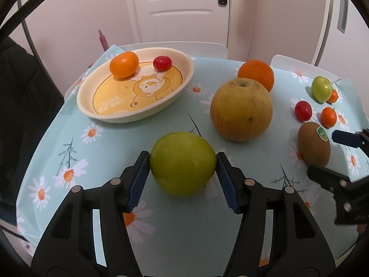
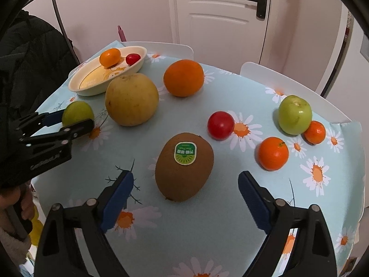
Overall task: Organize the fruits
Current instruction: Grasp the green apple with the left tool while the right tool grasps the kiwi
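Observation:
My left gripper (image 1: 183, 161) is shut on a yellow-green fruit (image 1: 183, 164) just above the daisy tablecloth; both also show in the right wrist view, the gripper (image 2: 73, 117) and the fruit (image 2: 77, 113). A cream oval dish (image 1: 90, 106) at the back left holds a small orange (image 1: 124, 64) and a red cherry tomato (image 1: 162, 63). My right gripper (image 2: 185, 180) is open, its blue pads either side of a brown kiwi (image 2: 184, 166) with a green sticker, not touching it.
On the cloth lie a large yellow pear (image 2: 131, 99), a big orange (image 2: 183, 77), a red tomato (image 2: 220, 125), a green apple (image 2: 294, 114) and two small oranges (image 2: 273, 153). A dark coat hangs at left. White chair backs stand behind the table.

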